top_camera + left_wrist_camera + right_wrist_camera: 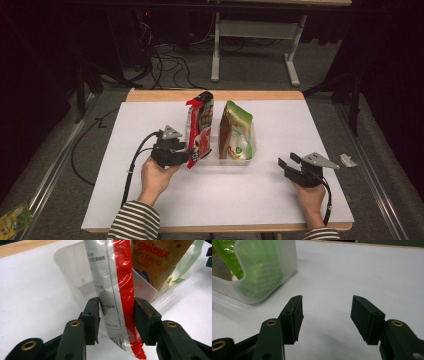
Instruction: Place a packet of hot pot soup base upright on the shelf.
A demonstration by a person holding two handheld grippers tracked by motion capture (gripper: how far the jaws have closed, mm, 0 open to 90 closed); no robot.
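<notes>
A red and silver snack pouch [200, 127] stands upright at the left end of a clear plastic bin [235, 161] in the middle of the white table. My left gripper [189, 154] comes in from the left. In the left gripper view both pads touch the lower part of that pouch [117, 290], one on each side, with the gripper [117, 320] shut on it. A brown and green pouch [235, 132] stands in the bin's right half. My right gripper [288, 161] rests open on the table to the right of the bin [269, 272], with nothing between its jaws [325, 315].
The table's wooden far edge [215, 95] lies just behind the bin. A green packet [12, 222] lies on the floor at the lower left. A small white scrap [347, 160] sits off the table's right side. Cables [165, 60] and a desk frame [255, 45] stand beyond.
</notes>
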